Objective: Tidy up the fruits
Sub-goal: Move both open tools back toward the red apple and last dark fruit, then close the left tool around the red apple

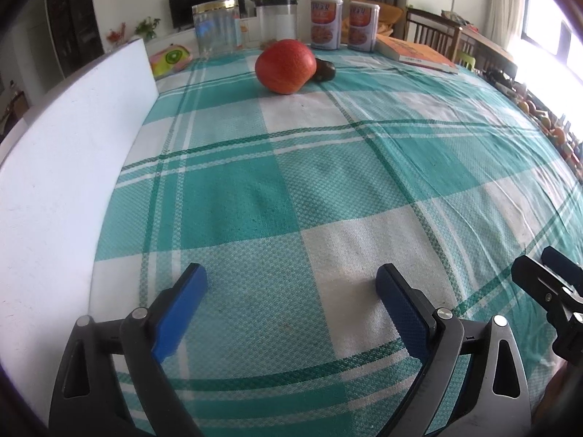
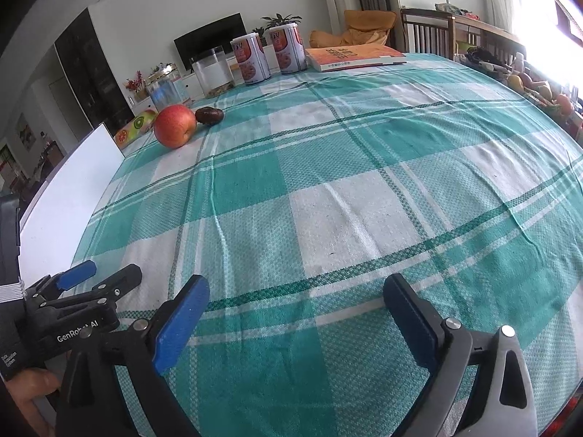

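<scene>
A red-orange apple [image 1: 285, 65] lies on the green-and-white checked tablecloth [image 1: 328, 182], far ahead. A small dark fruit [image 1: 324, 70] touches its right side. Both show in the right wrist view too, the apple [image 2: 175, 126] at far left with the dark fruit [image 2: 209, 114] beside it. My left gripper [image 1: 291, 284] is open and empty, low over the cloth near the front edge. My right gripper [image 2: 297, 296] is open and empty, also near the front. Each gripper shows at the edge of the other's view.
A white board [image 1: 65, 182] stands along the table's left edge. At the far end stand two printed tins [image 1: 326, 23], clear jars [image 1: 215, 25], an orange book [image 1: 415, 52] and a fruit-patterned box [image 1: 169, 59]. Chairs and more fruit [image 2: 539, 91] lie beyond the right edge.
</scene>
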Demonstrator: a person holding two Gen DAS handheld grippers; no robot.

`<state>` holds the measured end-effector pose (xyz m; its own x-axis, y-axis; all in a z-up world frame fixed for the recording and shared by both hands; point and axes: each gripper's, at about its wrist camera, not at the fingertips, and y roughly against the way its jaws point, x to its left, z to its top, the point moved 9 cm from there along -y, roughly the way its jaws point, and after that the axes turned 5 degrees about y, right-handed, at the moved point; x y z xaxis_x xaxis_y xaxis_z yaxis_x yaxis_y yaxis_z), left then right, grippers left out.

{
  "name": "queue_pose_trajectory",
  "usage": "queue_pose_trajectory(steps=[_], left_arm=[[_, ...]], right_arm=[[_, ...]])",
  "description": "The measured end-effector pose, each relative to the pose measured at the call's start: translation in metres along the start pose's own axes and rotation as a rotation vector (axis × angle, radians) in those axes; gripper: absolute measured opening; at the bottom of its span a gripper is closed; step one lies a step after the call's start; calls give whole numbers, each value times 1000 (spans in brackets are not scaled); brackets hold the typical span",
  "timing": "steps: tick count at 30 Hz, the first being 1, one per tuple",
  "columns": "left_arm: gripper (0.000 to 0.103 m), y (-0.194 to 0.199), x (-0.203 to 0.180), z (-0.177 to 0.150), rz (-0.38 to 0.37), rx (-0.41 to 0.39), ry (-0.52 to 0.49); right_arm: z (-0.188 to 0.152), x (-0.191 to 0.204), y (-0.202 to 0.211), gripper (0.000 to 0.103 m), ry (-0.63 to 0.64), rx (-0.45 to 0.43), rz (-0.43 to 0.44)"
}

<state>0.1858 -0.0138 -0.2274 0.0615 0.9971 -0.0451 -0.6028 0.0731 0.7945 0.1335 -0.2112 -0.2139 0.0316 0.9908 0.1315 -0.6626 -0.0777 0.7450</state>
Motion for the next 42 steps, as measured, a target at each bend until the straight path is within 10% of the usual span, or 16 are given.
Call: queue_pose_trajectory(steps=[8, 13, 26, 29, 31, 36, 42], left_arm=[[95, -1, -1, 9, 13, 48, 7], [95, 10, -5, 87, 19, -63, 41], [95, -103, -28, 189, 244, -27, -371], [92, -106, -26, 192, 189, -36, -341], [67, -102, -27, 193, 128, -55, -307], [65, -91, -13, 185, 42, 2, -142], [64, -35, 2, 142, -348, 169, 316]], right_arm=[[0, 1, 0, 100, -4, 1, 15], [0, 1, 0, 102, -13, 0, 34], [4, -1, 0, 103, -41, -8, 75], [4, -1, 0, 103, -42, -9, 75], [6, -2, -1, 103, -45, -10, 77], [8, -2, -3, 103, -51, -13, 81], [9, -2, -4, 103, -55, -15, 85]])
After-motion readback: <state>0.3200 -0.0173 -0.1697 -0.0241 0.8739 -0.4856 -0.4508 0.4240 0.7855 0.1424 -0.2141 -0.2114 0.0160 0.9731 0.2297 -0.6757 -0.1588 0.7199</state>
